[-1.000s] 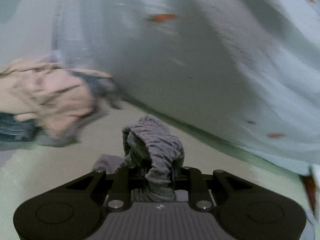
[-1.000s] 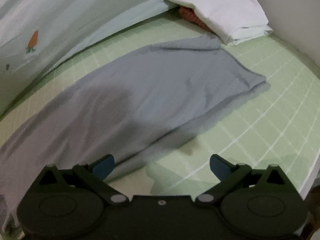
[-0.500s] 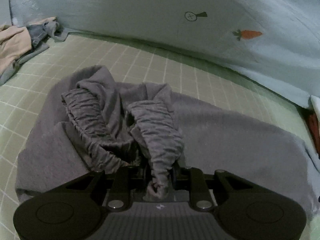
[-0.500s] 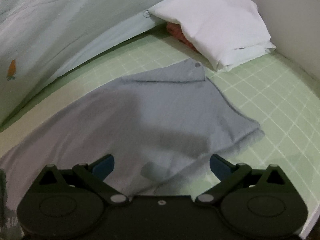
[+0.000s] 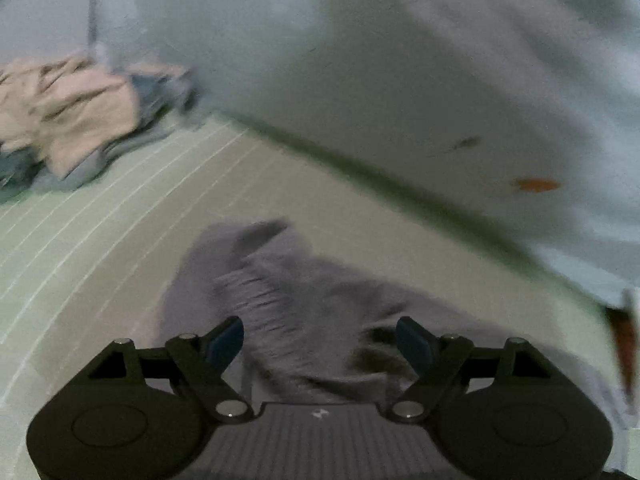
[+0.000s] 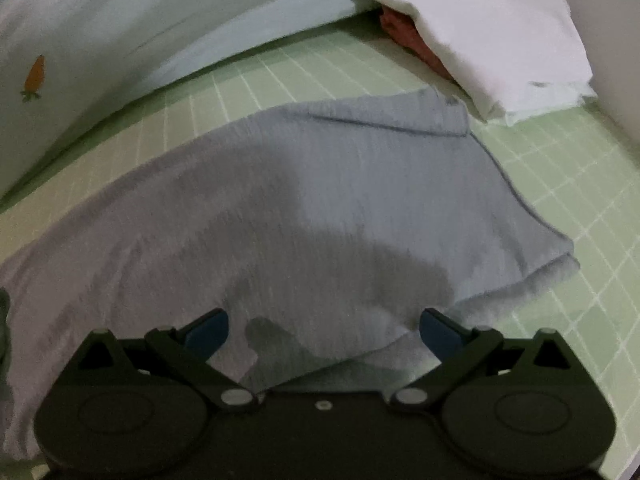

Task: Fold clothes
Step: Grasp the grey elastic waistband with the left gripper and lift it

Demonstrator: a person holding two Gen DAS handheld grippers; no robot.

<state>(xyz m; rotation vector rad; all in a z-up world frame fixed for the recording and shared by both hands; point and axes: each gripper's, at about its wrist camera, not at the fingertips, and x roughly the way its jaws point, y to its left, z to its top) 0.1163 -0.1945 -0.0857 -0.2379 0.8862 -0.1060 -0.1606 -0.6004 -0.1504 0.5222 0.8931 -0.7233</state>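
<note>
Left wrist view: left tool (image 5: 320, 340) opening over the grey garment (image 5: 304, 312), pads clear of it. Right tool (image 6: 324, 330) gapes empty above the garment spread mid-bed (image 6: 560, 160).

Green checked bed sheet (image 6: 568, 168): grey garment (image 6: 320, 208) spread flat, white pillow (image 6: 480, 40), crumpled clothes pile (image 5: 68, 112)

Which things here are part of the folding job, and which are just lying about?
Part of the job:
grey garment, spread on the green checked sheet
left gripper, jaws opening over its gathered end
right gripper, open over it

Lying about:
pile of clothes
carrot-print quilt
white pillow
</note>
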